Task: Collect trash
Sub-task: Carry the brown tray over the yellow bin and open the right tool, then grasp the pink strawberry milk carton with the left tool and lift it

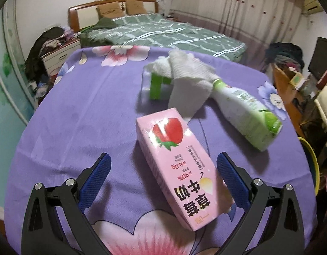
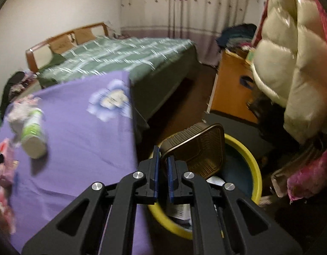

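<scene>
My right gripper (image 2: 162, 159) is pinched down on the rim of a brown plastic tray (image 2: 197, 148), the blue pads pressed nearly together with only the thin edge between them, and I have the tray hanging above the yellow-rimmed bin (image 2: 251, 161) that sits on the floor just off the corner of the table. Some paper scraps already lie inside the bin. My left gripper (image 1: 163, 165) is spread wide over the purple flowered tablecloth (image 1: 78, 116), its two blue pads on either side of the near half of a pink strawberry milk carton (image 1: 176, 161); the carton lies flat, closer to the right-hand pad, though I cannot tell whether it touches that pad. Beyond the carton a crumpled white tissue (image 1: 184, 72) is draped over a clear bottle with a green label (image 1: 157, 82), and its edge lies over the neck of a white-and-green bottle (image 1: 248, 114) lying on its side. A bed with a green checked cover (image 1: 163, 29) stands behind the table.
</scene>
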Demonstrator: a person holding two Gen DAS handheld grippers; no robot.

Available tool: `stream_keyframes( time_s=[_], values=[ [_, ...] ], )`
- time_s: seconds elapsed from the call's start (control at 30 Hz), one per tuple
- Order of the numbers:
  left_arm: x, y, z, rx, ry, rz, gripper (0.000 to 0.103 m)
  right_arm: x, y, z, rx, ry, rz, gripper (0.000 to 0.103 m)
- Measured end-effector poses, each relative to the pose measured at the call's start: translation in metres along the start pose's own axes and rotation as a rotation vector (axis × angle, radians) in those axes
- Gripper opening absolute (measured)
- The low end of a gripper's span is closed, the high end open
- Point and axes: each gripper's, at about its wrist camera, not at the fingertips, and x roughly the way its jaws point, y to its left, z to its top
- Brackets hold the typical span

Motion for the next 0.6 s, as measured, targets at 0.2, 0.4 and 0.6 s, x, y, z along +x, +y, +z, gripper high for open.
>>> stream_keyframes(
  time_s=[0.2, 0.4, 0.6],
  values=[
    [0.004, -0.010, 0.001, 0.012, 0.010, 0.034, 0.098, 0.016, -0.020, -0.013, 0.035, 0.040, -0.029, 0.014],
    [0.009, -0.015, -0.003, 0.029, 0.036, 0.049, 0.098, 0.015, -0.026, -0.017, 0.042, 0.034, -0.034, 0.025],
    [0.019, -0.022, -0.007, 0.048, 0.070, 0.054, 0.097, 0.014, -0.022, -0.019, 0.043, 0.035, -0.022, 0.026]
  ],
)
